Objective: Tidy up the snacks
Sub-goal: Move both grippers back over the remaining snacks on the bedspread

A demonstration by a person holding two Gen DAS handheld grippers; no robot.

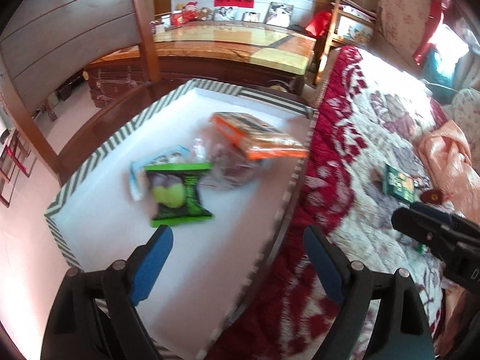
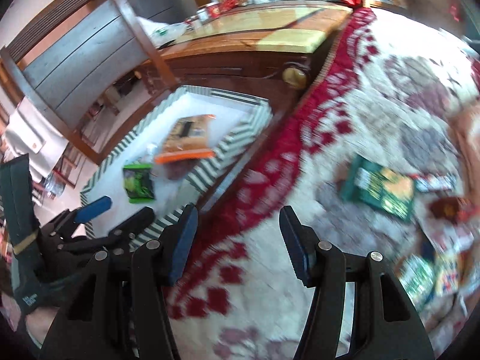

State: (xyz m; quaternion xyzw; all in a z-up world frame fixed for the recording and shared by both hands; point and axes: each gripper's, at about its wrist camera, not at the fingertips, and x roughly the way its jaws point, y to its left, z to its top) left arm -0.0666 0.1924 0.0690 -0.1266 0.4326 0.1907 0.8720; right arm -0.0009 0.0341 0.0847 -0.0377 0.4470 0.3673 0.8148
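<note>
Left claw (image 1: 237, 258) open, empty, above box (image 1: 99, 150); green packet (image 1: 177, 195) inside

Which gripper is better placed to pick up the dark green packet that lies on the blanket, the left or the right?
Probably the right gripper. Its open, empty jaws point over the blanket toward the dark green packet. The left gripper, also open and empty, sits at the edge of the striped box, farther from it.

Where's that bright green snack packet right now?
The green snack packet lies inside the white box with the striped rim, in the left wrist view just ahead of the left tongs, beside a clear bag.
</note>
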